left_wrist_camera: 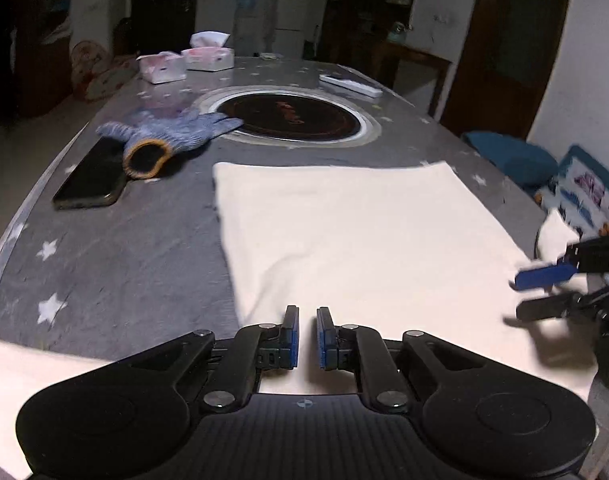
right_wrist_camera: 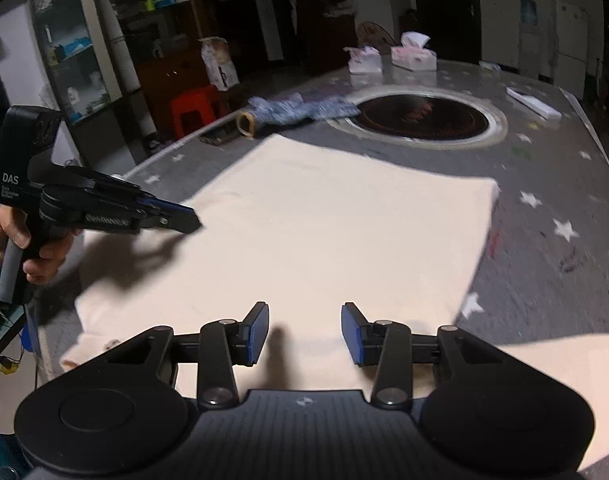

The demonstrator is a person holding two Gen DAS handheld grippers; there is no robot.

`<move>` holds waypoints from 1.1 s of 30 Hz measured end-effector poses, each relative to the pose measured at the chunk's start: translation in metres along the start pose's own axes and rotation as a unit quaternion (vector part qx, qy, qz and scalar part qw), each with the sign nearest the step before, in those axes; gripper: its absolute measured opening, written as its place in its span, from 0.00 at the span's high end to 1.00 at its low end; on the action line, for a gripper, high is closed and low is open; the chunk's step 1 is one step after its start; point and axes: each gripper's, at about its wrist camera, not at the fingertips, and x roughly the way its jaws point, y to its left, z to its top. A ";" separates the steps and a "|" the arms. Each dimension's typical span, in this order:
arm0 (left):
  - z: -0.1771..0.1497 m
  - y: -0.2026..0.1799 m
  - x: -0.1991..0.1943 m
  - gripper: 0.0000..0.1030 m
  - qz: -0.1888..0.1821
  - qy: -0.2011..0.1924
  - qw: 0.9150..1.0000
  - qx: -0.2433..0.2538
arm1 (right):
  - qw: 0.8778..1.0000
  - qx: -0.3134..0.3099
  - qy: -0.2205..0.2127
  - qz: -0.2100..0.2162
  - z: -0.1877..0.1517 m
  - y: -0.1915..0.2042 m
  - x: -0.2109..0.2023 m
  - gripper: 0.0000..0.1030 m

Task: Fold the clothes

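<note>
Two grippers hover over one cream garment (left_wrist_camera: 356, 236) spread flat on a grey, star-patterned surface (left_wrist_camera: 116, 248). From the left wrist view, the left gripper (left_wrist_camera: 307, 336) sits low over the near edge of the cloth with its blue pads drawn nearly together and nothing between them. Beyond the garment lie a blue knit glove (left_wrist_camera: 168, 132), partly over a dark phone (left_wrist_camera: 90, 178), and a round black hob (left_wrist_camera: 290, 118) set into the surface; tissue packs (left_wrist_camera: 184, 62) and a white remote (left_wrist_camera: 350, 85) rest farther back. The right gripper (left_wrist_camera: 522, 296) enters at the right edge (blurred), over the garment's right side.

From the right wrist view, the right gripper (right_wrist_camera: 305, 332) has its jaws apart over the near cloth, empty. At left, a hand (right_wrist_camera: 32, 240) holds the left gripper (right_wrist_camera: 186, 220), whose tips reach the garment's left edge; whether they touch it I cannot tell. The glove (right_wrist_camera: 292, 110) and hob (right_wrist_camera: 424, 116) lie beyond.
</note>
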 end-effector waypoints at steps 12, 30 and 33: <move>0.024 0.006 0.006 0.89 -0.005 -0.012 1.000 -0.015 | 1.000 0.010 -0.010 -0.004 0.017 -0.020 0.008 0.61; 0.047 0.012 0.038 0.89 0.032 -0.002 0.999 0.019 | 0.999 0.026 -0.004 -0.030 0.060 -0.066 0.043 0.60; 0.051 0.018 0.042 0.89 0.036 -0.001 0.999 0.014 | 0.999 0.022 0.003 -0.048 0.066 -0.077 0.056 0.60</move>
